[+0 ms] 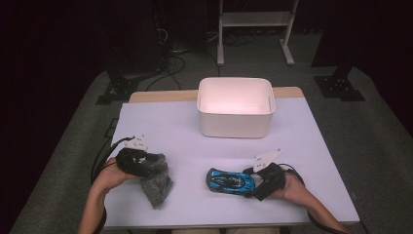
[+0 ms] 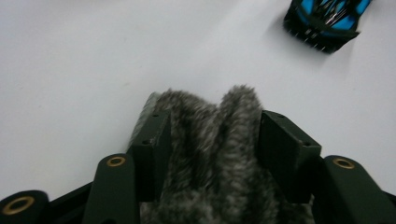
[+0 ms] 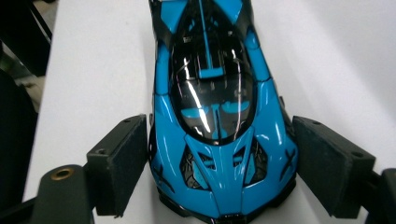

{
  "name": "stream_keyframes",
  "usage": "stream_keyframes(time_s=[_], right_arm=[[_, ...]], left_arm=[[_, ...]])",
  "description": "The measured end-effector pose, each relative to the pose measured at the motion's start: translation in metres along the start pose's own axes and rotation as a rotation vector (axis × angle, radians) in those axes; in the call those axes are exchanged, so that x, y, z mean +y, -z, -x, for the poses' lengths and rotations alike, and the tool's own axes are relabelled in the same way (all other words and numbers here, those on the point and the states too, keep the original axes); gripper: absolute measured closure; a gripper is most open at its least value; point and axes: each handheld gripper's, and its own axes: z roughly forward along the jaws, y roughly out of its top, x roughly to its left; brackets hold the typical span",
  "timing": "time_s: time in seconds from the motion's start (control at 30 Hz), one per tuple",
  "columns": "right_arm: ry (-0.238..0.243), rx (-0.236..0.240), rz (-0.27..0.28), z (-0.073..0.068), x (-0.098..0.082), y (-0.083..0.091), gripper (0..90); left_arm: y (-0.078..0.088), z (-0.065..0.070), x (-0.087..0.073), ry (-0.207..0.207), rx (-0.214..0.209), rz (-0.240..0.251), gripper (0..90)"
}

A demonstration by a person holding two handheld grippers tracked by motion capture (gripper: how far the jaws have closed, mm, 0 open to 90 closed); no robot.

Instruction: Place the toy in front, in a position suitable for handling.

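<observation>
Two items in play: a glossy blue and black toy sports car (image 1: 230,181) and a shaggy grey faux-fur bundle (image 1: 157,184), both on the white tabletop (image 1: 185,131) near its front edge, well apart from each other. Car sits right of centre, lying crosswise, one end pointing at the right gripper (image 1: 261,181). In the right gripper view the car (image 3: 215,116) lies lengthwise between the two black pads (image 3: 120,161), near end well inside the gap. Left pad looks at or almost at the bodywork, right pad stands a sliver off the side, so I read it as straddling, not clamping: jaws released around the car, lined up for a squeeze across its width. That approach makes sense, the flanks give flat parallel faces and the wheels stay on the table. Fur bundle sits at the front left under the left gripper (image 1: 146,168). In the left gripper view the fur (image 2: 215,154) bulges up between the pads (image 2: 154,149) and fills the gap; pile brushes both inner faces, but it isn't visibly squashed. Soft stuff, so contact is hard to judge; I'd call it loose, not pinched. Rounded white plastic bin (image 1: 235,107), open top, stands at the back centre of the table, far from both items and reachable by either hand. Likely the drop target. Beyond the table: grey floor, cables, white frame legs.
</observation>
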Motion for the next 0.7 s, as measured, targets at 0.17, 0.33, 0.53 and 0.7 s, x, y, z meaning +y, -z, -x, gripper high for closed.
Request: stream_keyframes(time_s=[0.17,0.33,0.53,0.7], right_arm=[[-0.017,0.000,0.022,0.004,0.005,0.009,19.3],[-0.026,-0.016,0.030,0.009,0.012,0.020,18.9],[-0.036,-0.034,0.018,0.018,0.025,0.034,19.9],[-0.020,-0.063,0.015,0.026,0.038,0.045,21.7]], left_arm=[[0.002,0.004,-0.002,0.014,0.022,0.030,32.9],[0.006,0.009,-0.006,0.023,0.033,0.075,28.6],[0.008,0.013,-0.008,0.040,0.025,0.101,25.1],[0.008,0.016,-0.010,0.051,0.018,0.108,22.3]])
